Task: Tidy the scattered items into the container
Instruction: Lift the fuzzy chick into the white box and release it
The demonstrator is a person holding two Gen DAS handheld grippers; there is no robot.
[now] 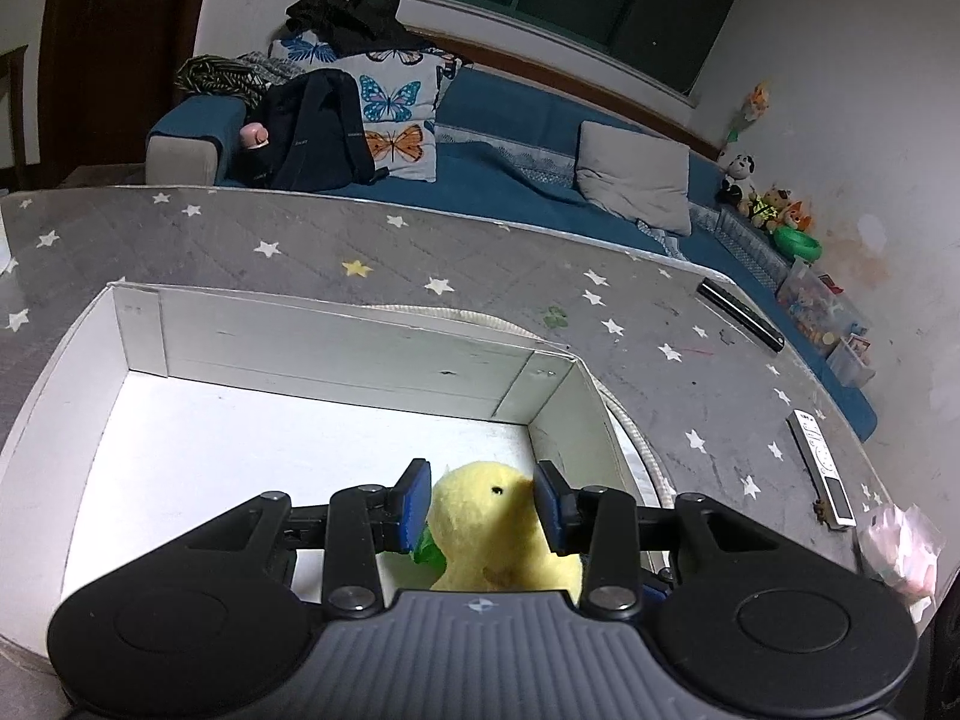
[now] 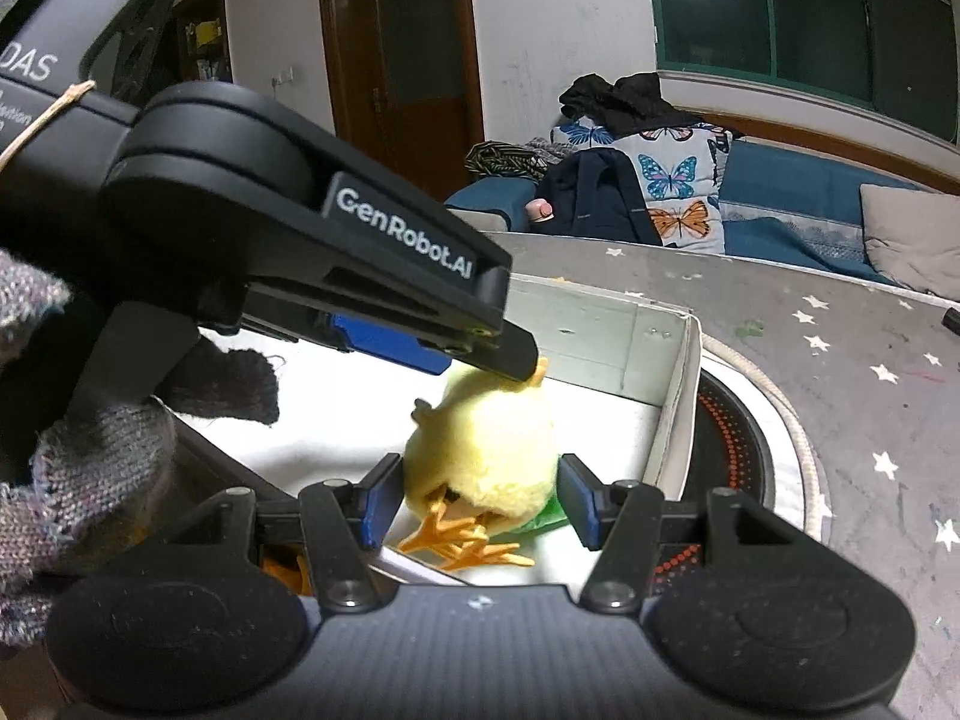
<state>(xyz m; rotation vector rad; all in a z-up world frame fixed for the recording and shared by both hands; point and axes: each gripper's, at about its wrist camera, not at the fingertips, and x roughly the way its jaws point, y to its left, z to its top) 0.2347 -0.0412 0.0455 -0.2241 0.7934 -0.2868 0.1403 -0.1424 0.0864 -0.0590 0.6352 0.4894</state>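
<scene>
Both claws clenched on yellow chick plush (image 2: 480, 450) over white box (image 1: 336, 354); left claw (image 1: 483, 501) reads "GenRobot.AI"; right claw (image 2: 480, 498).

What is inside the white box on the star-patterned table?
Inside the white box sits a yellow plush chick with something green beside it. The grippers hide the floor nearest the cameras.

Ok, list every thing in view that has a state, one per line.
yellow plush chick: gripped by both tools, over the box's inside.
left tool: closed on the chick's head.
right tool: closed on the chick's body, feet toward the camera.
white box: open-topped, nothing else seen inside.
white remote: lying on the star mat, outside the box.
black remote: lying on the mat, outside the box.
</scene>
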